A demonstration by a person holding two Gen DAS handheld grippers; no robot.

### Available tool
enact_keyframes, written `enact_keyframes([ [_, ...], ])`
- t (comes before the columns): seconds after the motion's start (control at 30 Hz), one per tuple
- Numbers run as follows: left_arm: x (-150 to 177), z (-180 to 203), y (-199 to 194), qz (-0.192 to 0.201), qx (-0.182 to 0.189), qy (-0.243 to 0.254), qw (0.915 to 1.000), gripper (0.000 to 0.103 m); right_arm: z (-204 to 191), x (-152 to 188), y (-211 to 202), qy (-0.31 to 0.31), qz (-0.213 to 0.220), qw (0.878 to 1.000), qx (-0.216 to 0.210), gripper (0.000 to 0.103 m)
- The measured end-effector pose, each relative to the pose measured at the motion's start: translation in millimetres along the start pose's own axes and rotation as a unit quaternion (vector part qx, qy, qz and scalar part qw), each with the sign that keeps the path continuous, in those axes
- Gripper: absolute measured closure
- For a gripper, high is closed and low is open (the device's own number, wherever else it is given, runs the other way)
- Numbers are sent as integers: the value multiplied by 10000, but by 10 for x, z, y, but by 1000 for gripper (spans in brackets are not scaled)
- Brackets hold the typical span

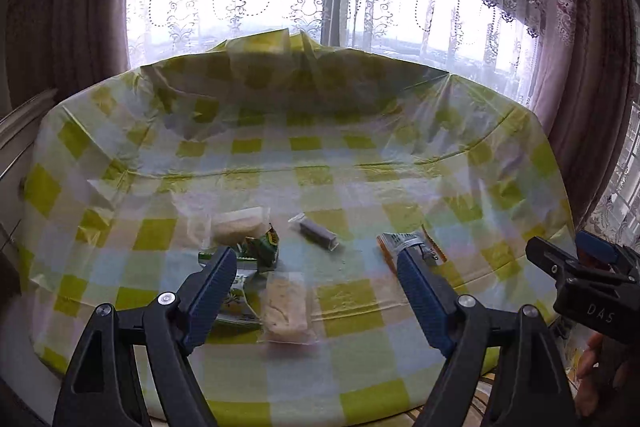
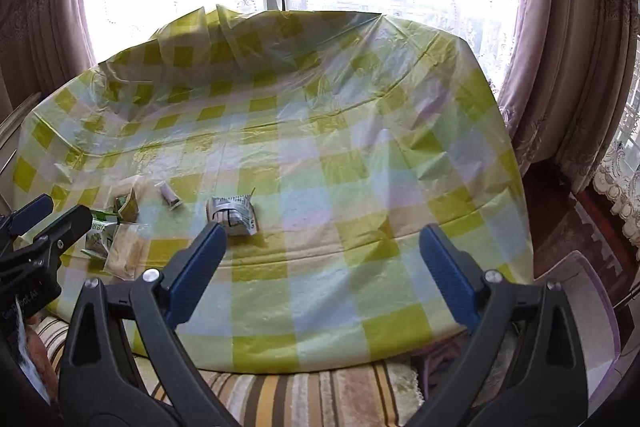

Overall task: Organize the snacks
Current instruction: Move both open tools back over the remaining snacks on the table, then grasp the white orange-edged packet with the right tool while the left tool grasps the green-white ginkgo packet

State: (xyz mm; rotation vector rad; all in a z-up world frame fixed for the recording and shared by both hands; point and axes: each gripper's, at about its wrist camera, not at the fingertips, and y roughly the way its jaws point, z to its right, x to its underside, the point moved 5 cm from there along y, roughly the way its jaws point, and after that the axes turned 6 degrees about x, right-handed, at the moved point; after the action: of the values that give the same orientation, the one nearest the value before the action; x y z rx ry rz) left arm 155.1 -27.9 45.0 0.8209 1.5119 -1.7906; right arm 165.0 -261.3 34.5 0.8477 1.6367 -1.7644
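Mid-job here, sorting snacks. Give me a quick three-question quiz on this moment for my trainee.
1. True or false: the left gripper is clamped on a snack.
2. Which lies nearest the right gripper? A) silver packet B) small grey packet C) green packets
3. Fill in: the snacks lie on a yellow-green ______ tablecloth.

Key:
1. False: its jaws stand apart, nothing between the pads.
2. A: it lies just past the left-hand fingertip in the right wrist view.
3. Checked.
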Motion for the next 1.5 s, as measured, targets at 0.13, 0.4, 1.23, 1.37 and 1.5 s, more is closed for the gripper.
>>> enact_keyframes([
  [0.13, 44, -392, 84, -26, -110, -520, 9986, 20, -261, -4, 122, -222, -18, 9997, -92, 5],
  [0.4, 214, -777, 313, -370, -90, -1057, 9937, 33, -625, 23, 425, -632, -156, 9978, -89, 5],
  [1.23, 478, -966, 853, -1079, -262, -1275, 9856, 52, -1073, 94, 1196, -1018, -777, 9916, -150, 20],
  [1.37, 478, -971, 851, -1061, -257, -1261, 9860, 52, -1106, 131, 1276, -1110, -898, 9897, -75, 31],
  [1.5, 469, -972, 824, -980, -252, -1269, 9867, 53, -1112, 166, 1307, -1118, -998, 9886, -123, 49],
])
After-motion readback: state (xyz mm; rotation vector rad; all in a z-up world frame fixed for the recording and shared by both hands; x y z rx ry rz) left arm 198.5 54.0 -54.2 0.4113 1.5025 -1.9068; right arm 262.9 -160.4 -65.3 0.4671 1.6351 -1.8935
